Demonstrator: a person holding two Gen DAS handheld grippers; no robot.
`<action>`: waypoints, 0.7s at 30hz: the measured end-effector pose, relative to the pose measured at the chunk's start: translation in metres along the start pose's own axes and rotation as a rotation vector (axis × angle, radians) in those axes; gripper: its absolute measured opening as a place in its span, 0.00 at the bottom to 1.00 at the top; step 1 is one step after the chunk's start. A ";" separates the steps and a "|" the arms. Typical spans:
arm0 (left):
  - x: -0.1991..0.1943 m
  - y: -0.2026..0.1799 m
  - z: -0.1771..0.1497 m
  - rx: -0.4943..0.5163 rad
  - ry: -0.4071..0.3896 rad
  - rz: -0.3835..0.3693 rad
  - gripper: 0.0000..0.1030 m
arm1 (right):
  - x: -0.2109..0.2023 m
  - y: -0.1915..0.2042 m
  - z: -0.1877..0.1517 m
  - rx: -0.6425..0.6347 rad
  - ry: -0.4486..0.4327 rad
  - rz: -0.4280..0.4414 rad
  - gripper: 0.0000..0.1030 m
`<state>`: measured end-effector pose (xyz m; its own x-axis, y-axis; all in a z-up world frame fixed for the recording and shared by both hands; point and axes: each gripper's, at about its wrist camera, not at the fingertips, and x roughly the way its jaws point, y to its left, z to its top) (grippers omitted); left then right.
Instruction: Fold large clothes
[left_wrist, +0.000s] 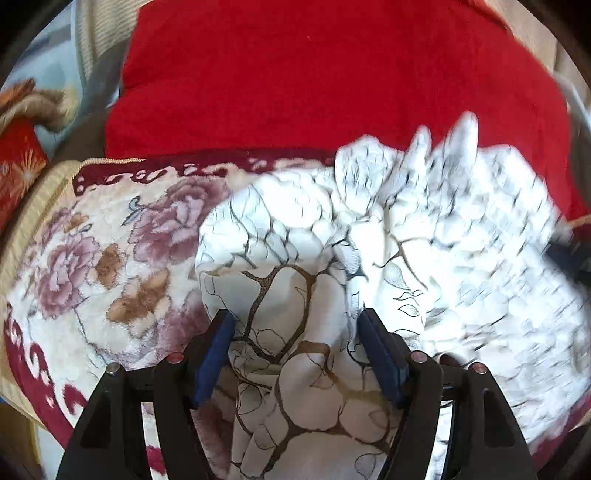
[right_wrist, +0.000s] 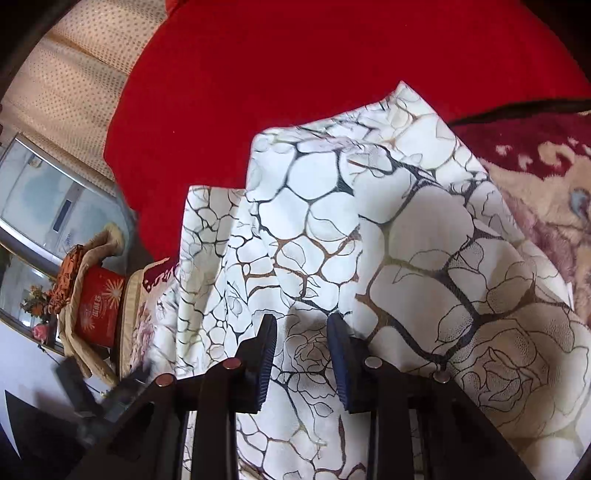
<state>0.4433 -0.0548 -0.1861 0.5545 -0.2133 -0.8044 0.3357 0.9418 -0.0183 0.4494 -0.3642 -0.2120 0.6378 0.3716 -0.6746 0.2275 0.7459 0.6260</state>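
The large garment (left_wrist: 295, 280) is thin white cloth printed with dark and brown vein lines and roses. It lies crumpled on a floral plush blanket (left_wrist: 110, 266). My left gripper (left_wrist: 299, 325) points down at it, open wide, and a bulge of the cloth fills the gap between its blue pads (left_wrist: 218, 350). The cloth's right side is smeared by motion. In the right wrist view the garment (right_wrist: 424, 236) drapes up in folds toward my right gripper (right_wrist: 303, 332), which is shut on a shadowed fold of it, with its pads (right_wrist: 267, 347) a narrow way apart.
A plain red cover (left_wrist: 314, 81) spreads behind the garment. The floral blanket (right_wrist: 546, 206) with its dark red border lies under and beside it. A red box (right_wrist: 98, 306) with a beige cloth draped over it stands off the left edge. Cream dotted fabric (right_wrist: 74, 92) lies behind.
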 end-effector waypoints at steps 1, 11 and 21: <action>-0.001 0.003 0.000 -0.007 -0.009 -0.018 0.70 | -0.002 0.003 0.000 -0.006 -0.005 -0.003 0.31; -0.036 0.041 -0.003 -0.161 -0.088 -0.129 0.72 | -0.031 0.045 -0.018 -0.127 -0.050 -0.005 0.32; -0.020 -0.006 -0.010 -0.023 0.014 -0.107 0.74 | -0.035 -0.006 -0.038 -0.040 0.031 -0.099 0.31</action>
<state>0.4224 -0.0531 -0.1759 0.5058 -0.3094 -0.8053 0.3743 0.9197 -0.1183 0.3984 -0.3605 -0.2069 0.5904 0.3114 -0.7446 0.2586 0.8010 0.5400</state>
